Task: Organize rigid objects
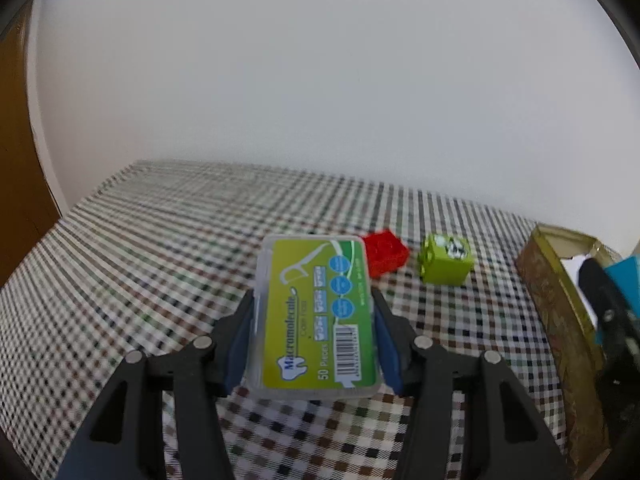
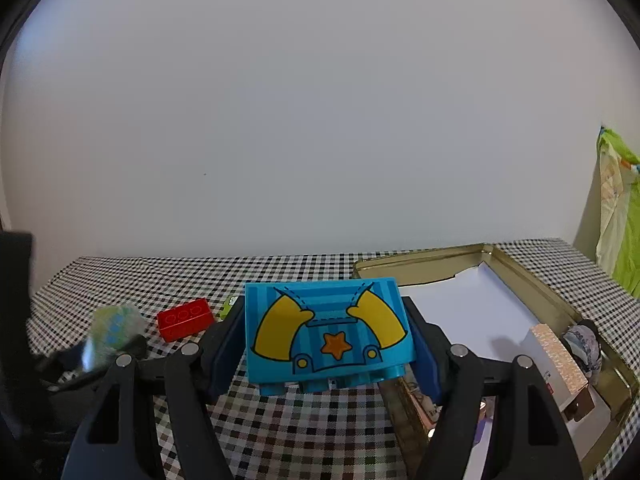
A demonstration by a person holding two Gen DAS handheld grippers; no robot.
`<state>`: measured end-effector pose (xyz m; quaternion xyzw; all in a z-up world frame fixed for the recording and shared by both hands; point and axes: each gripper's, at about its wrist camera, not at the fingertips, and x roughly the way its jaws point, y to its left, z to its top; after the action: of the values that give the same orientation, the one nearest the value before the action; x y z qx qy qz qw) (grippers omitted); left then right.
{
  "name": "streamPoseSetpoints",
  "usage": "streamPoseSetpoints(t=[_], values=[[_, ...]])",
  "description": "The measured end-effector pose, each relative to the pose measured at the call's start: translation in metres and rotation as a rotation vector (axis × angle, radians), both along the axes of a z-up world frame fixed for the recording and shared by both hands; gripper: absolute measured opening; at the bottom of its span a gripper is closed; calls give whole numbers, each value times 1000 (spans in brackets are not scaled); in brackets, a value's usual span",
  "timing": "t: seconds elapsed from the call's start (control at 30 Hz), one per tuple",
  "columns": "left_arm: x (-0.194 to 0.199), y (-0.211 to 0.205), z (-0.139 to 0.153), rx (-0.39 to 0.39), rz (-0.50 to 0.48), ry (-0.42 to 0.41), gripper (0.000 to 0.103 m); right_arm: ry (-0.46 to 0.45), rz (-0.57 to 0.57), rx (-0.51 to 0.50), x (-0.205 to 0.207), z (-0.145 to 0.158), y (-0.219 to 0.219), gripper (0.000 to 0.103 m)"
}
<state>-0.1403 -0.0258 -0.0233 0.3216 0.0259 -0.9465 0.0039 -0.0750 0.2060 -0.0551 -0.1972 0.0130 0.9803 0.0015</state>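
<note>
My left gripper (image 1: 314, 312) is shut on a clear floss-pick case with a green label (image 1: 316, 312), held above the checked tablecloth (image 1: 140, 260). Beyond it lie a red brick (image 1: 385, 253) and a green printed block (image 1: 445, 258). My right gripper (image 2: 326, 332) is shut on a blue printed brick with yellow arms and an orange star (image 2: 326, 328), held just left of the gold tin (image 2: 520, 268). In the right wrist view the red brick (image 2: 185, 319) lies at left and the floss case (image 2: 114, 330) shows blurred at far left.
The open gold tin (image 1: 560, 300) holds white paper (image 2: 472, 312), a pale box (image 2: 560, 364) and a small bundle of cloth (image 2: 584, 344). A white wall rises behind the table. A green and white bag (image 2: 620, 208) hangs at far right.
</note>
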Motion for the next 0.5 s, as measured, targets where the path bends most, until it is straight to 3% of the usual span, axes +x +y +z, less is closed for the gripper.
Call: streamPoseSetpoints(t=[0.2, 0.5], values=[[19, -2, 11, -32, 15, 114, 53, 6, 0, 12, 5, -4, -2, 74], [45, -2, 21, -55, 3, 179, 53, 21, 3, 21, 15, -3, 4, 74]])
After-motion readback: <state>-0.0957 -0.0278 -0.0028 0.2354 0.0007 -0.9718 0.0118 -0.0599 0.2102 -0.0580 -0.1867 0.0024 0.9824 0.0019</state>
